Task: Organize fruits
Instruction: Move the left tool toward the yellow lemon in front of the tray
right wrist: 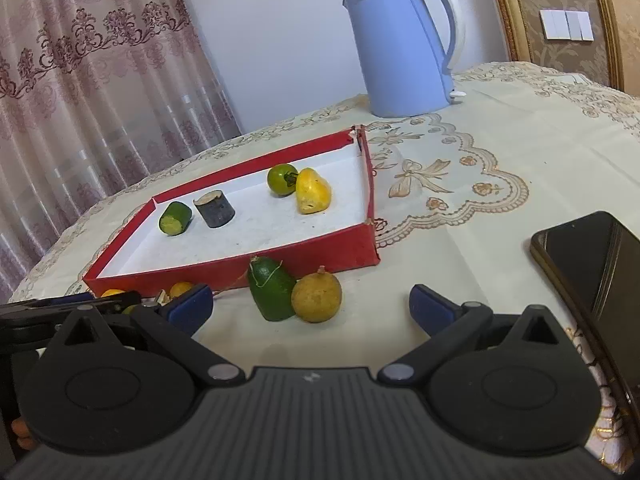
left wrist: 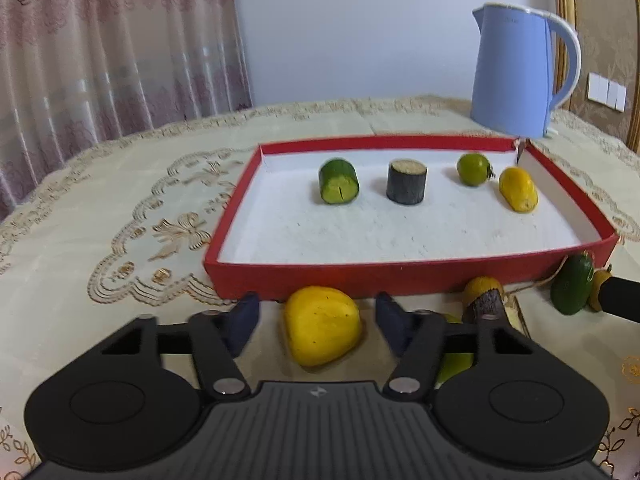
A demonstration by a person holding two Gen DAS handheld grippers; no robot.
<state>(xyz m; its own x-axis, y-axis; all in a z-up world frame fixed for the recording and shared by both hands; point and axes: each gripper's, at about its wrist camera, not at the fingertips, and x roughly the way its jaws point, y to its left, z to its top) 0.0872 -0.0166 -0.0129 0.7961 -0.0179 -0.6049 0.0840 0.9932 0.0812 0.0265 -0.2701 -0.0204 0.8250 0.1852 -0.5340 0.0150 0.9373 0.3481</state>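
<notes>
A red tray (left wrist: 400, 278) with a white floor holds a cut green piece (left wrist: 338, 187), a dark cylinder (left wrist: 406, 182), a green round fruit (left wrist: 474, 169) and a yellow fruit (left wrist: 518, 189). My left gripper (left wrist: 318, 320) is open around a large yellow fruit (left wrist: 322, 326) on the cloth in front of the tray, not touching it. My right gripper (right wrist: 312, 306) is open; a green fruit (right wrist: 272, 288) and a yellowish round fruit (right wrist: 316, 297) lie just ahead between its fingers. More fruit pieces (left wrist: 482, 298) lie right of the left gripper.
A blue kettle (left wrist: 516, 72) stands behind the tray. A black phone (right wrist: 596, 268) lies on the cloth at the right in the right wrist view. The tray (right wrist: 352, 248) shows there too. A curtain hangs at the left.
</notes>
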